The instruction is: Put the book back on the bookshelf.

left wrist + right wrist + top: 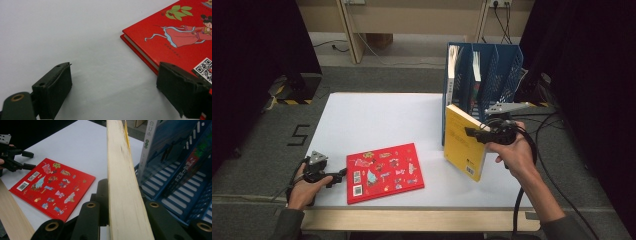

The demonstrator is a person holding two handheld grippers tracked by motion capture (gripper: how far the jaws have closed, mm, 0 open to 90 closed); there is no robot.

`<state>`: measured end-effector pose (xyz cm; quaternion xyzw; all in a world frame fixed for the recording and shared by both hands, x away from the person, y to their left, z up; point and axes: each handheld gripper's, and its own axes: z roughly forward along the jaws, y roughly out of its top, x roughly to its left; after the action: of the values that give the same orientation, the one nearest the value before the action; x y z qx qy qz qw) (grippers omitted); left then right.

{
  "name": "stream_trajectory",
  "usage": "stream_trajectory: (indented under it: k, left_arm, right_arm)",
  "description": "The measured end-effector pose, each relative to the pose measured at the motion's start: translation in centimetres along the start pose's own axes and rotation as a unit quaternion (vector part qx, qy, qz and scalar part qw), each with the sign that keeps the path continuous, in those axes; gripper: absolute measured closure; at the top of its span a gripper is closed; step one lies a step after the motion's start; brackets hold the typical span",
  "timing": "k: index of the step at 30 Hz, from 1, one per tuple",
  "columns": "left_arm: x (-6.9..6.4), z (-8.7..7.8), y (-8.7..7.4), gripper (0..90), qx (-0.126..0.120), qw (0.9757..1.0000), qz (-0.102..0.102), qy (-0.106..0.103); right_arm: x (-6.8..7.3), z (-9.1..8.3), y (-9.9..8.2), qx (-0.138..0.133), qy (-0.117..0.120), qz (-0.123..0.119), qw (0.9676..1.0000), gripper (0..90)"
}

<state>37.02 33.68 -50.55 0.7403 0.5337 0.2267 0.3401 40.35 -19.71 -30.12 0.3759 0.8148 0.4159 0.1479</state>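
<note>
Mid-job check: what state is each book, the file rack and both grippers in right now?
yellow book: lifted off the table, upright, clamped by its page edge.
red book: lying flat on the table, closed, back cover up.
blue file rack: upright, books standing in its slots.
right gripper: shut on the yellow book.
left gripper: open beside the red book's edge.

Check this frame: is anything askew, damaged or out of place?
Nothing looks damaged or spilled. The yellow book is tilted in mid-air, clamped by the right tool in front of the blue file rack. The red book lies flat on the table, slightly skewed to its edge.
</note>
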Motion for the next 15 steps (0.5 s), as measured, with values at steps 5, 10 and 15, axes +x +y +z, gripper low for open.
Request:
stream_trajectory:
  k: [5,10,15]
  left_arm:
    - [0.0,0.0,0.0,11.9,0.0,1.0,0.0,0.0]
    - [0.0,0.0,0.0,11.9,0.0,1.0,0.0,0.0]
    - [0.0,0.0,0.0,11.9,0.0,1.0,0.0,0.0]
  right_arm:
    - [-0.3,-1.4,0.2,-0.003,-0.005,0.003,1.0,75.5]
    - [-0.5,-2.9,0.6,-0.01,-0.01,0.005,0.9999,75.5]
    - [-0.9,-4.1,1.0,-0.017,-0.019,0.007,0.9997,75.5]
